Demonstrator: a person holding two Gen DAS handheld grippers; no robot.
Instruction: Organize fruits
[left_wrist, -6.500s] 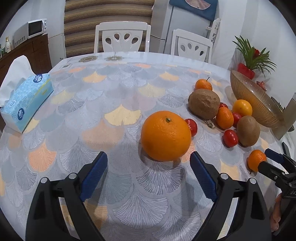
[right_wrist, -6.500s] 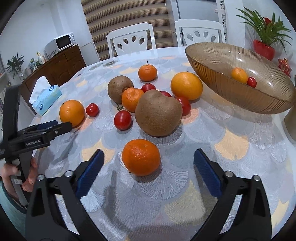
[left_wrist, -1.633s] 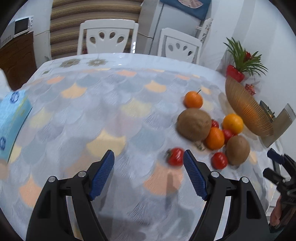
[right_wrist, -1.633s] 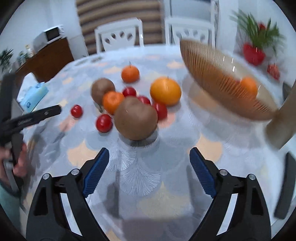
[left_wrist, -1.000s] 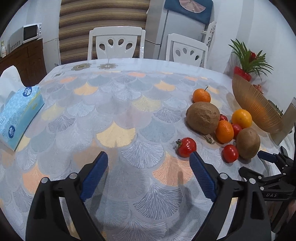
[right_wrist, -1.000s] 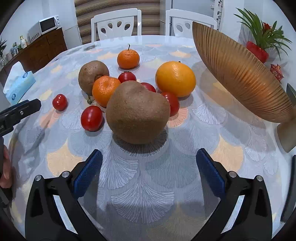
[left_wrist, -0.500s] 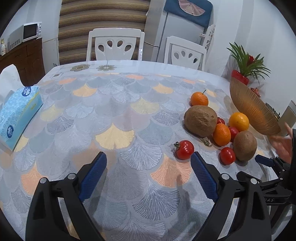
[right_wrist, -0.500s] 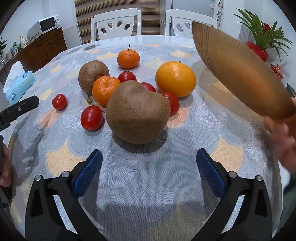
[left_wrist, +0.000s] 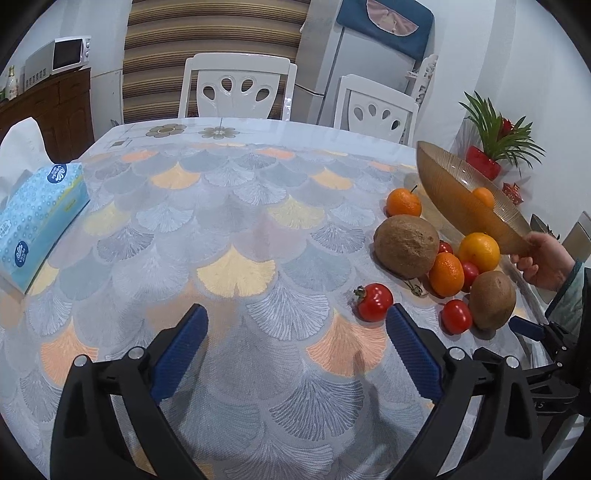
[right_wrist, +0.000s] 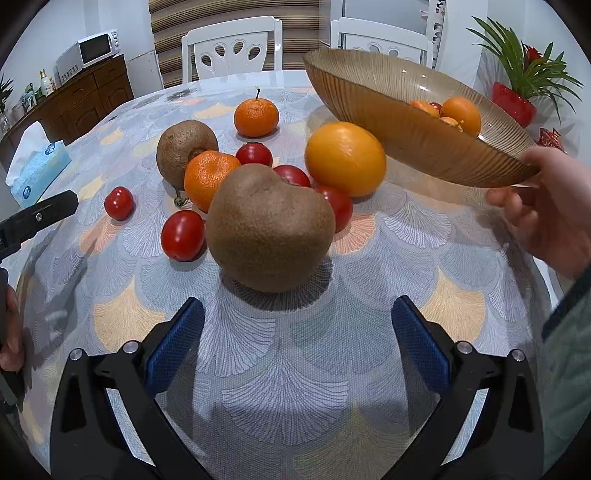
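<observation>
With both grippers, left gripper (left_wrist: 295, 341) and right gripper (right_wrist: 297, 334), idling wide-jawed and empty, a bare hand (right_wrist: 550, 218) is tilting the amber glass bowl (right_wrist: 399, 122), so the big kiwi (right_wrist: 269, 227) likely goes in next.

Left gripper (left_wrist: 295, 328) hangs low over the tabletop (left_wrist: 229, 236), jaws spread wide, blue pads facing each other with nothing between them. Right gripper (right_wrist: 297, 325) sits just the same, jaws wide apart, empty, pointed level across the tabletop. A bare hand (right_wrist: 550, 210) is in on the right side, fingers (right_wrist: 508, 199) curled under and thumb on top, arm in a grey-green sleeve (right_wrist: 569, 332). At the far left edge of the right wrist view, fingertips (right_wrist: 9, 332) wrap the left gripper's handle.
</observation>
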